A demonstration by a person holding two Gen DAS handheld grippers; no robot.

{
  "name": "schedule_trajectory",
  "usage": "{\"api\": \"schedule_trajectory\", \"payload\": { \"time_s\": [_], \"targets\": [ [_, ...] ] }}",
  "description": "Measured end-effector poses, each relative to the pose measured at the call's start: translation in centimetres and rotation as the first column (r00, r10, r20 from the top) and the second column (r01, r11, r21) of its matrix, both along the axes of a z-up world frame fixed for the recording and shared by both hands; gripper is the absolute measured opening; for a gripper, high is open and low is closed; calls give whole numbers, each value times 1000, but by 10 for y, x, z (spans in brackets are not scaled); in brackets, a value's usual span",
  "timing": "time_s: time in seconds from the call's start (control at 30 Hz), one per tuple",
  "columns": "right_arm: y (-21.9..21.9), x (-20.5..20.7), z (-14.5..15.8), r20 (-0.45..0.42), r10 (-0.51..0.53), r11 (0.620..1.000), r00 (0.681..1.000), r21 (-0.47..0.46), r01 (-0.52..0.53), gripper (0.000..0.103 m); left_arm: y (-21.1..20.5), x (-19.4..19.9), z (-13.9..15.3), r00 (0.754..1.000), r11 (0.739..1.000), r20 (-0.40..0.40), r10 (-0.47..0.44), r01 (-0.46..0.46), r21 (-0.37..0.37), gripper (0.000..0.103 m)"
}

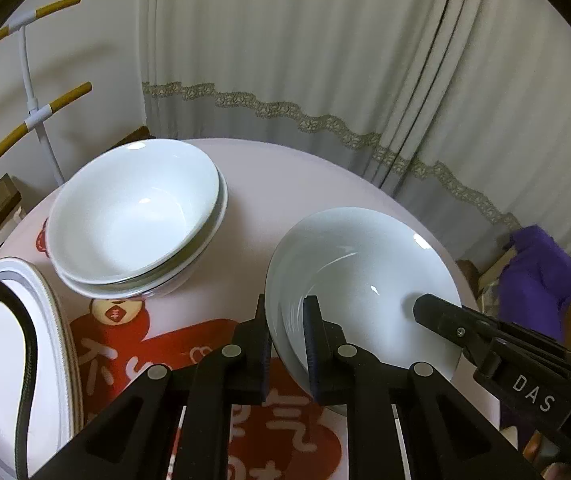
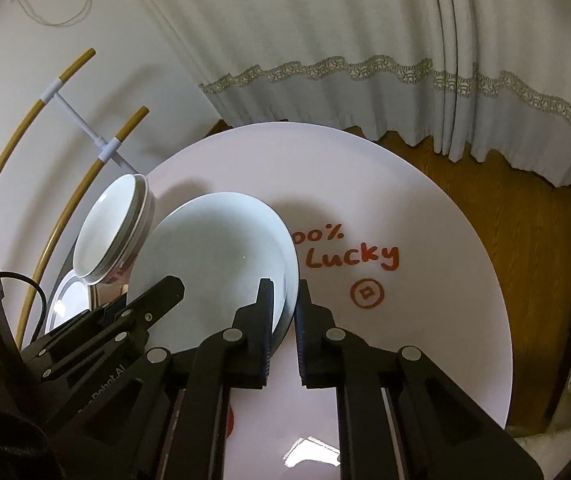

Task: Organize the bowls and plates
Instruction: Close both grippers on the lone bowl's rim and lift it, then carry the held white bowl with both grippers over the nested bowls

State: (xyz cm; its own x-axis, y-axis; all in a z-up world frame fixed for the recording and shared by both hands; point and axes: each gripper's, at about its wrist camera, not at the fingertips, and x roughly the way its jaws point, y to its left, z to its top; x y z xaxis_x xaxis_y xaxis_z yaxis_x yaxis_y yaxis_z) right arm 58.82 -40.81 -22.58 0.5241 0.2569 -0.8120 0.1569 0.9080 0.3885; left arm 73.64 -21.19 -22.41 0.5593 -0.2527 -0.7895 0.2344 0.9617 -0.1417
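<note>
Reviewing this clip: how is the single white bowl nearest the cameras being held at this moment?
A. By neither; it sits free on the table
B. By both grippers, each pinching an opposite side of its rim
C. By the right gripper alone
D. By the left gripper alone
B: the left gripper is shut on the white bowl at its left rim, and the right gripper is shut on the opposite rim.

The stacked plates (image 1: 9,344) run off the left edge, and a black cable (image 1: 29,344) crosses them.
</note>
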Motion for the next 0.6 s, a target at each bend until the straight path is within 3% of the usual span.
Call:
{"api": "schedule_trajectory", "payload": {
  "time_s": [0.3, 0.6],
  "targets": [
    [10, -25, 40, 52, 1, 999, 999, -32, 0, 10, 23, -28, 39, 998, 998, 58, -12, 15, -53, 11],
    [41, -26, 87, 127, 28, 998, 992, -62, -21, 10, 76, -48, 74, 991, 996, 134, 20, -8, -87, 11]
  ]
}}
